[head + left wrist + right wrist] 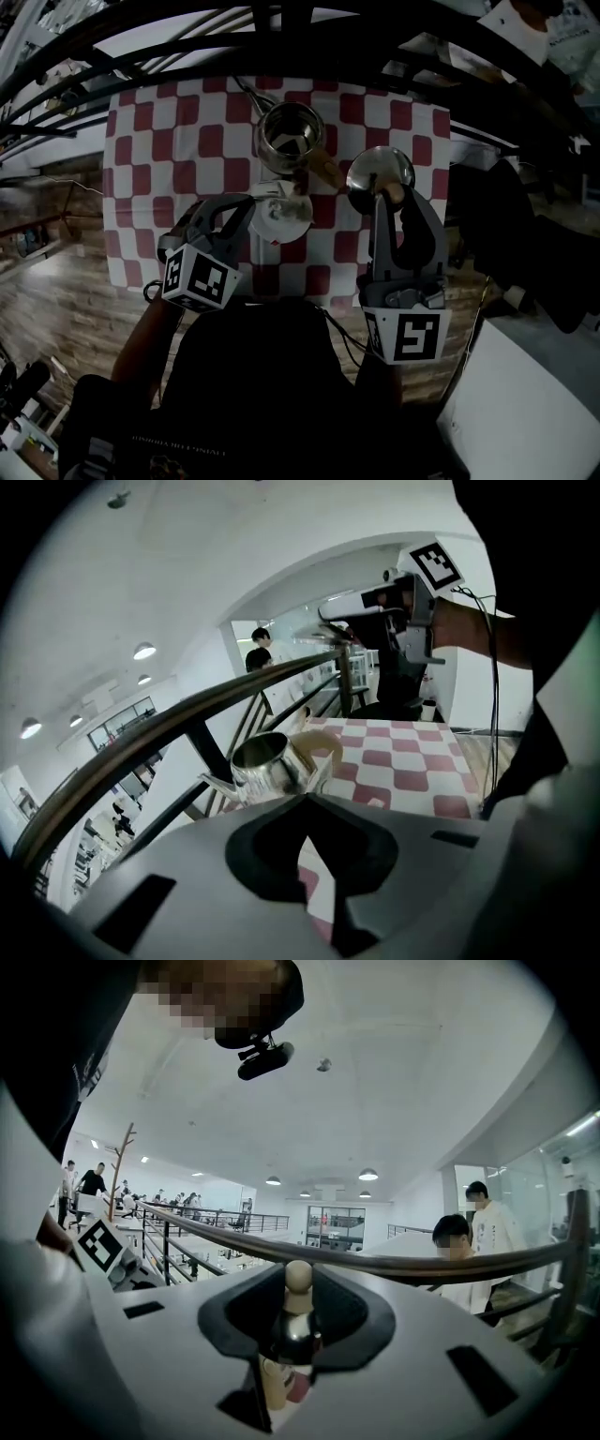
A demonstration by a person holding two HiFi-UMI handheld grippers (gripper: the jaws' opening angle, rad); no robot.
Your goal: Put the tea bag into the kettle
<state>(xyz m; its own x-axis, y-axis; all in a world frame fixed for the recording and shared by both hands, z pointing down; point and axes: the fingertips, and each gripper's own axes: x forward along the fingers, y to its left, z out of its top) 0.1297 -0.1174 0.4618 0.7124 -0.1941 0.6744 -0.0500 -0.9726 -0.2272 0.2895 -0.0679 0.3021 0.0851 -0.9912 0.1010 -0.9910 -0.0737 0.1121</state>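
Fingers (187,878) of the left gripper (306,799) are pressed fully together. I take the tea bag (281,212) to be the white shape just at their tips, at 6 o'clock of the kettle (289,139), but I cannot tell whether they pinch it. Right gripper (298,1321) clamps the lid (380,171) by its knob, aside at 4 o'clock of the open mouth. Best next: check the bag hangs free, carry it toward 12 o'clock, centre it over the rim, lower before releasing
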